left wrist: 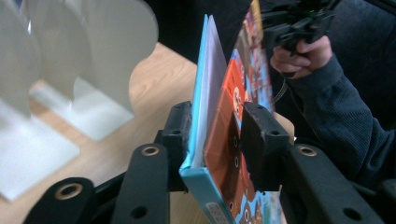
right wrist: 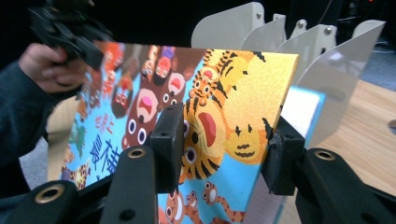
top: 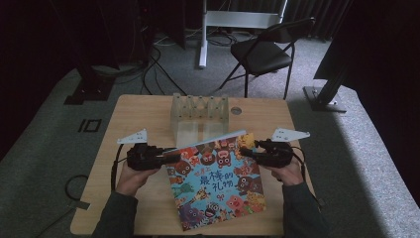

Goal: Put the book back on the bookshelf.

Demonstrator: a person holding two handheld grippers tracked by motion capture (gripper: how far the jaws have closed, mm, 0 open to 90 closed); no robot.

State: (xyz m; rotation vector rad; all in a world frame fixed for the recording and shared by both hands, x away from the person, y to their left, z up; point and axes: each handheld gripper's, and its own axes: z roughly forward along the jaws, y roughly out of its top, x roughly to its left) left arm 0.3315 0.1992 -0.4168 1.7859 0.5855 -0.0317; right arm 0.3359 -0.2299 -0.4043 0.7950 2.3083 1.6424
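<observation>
The picture book [top: 216, 181] lies on the wooden counter [top: 148, 111], its far edge lifted, with the cover opened a little from the pages. The left gripper [top: 171, 157] is at 9 o'clock of the book; its jaws press on the book's corner, 1 pad on the cover and 1 behind the pages. The right gripper [top: 247, 151] is at 2 o'clock of the book; its jaws stand open around the far right corner, with a gap on both sides. At 12 o'clock of the book stands a white divider rack [top: 199, 115], near the lifted edge.
</observation>
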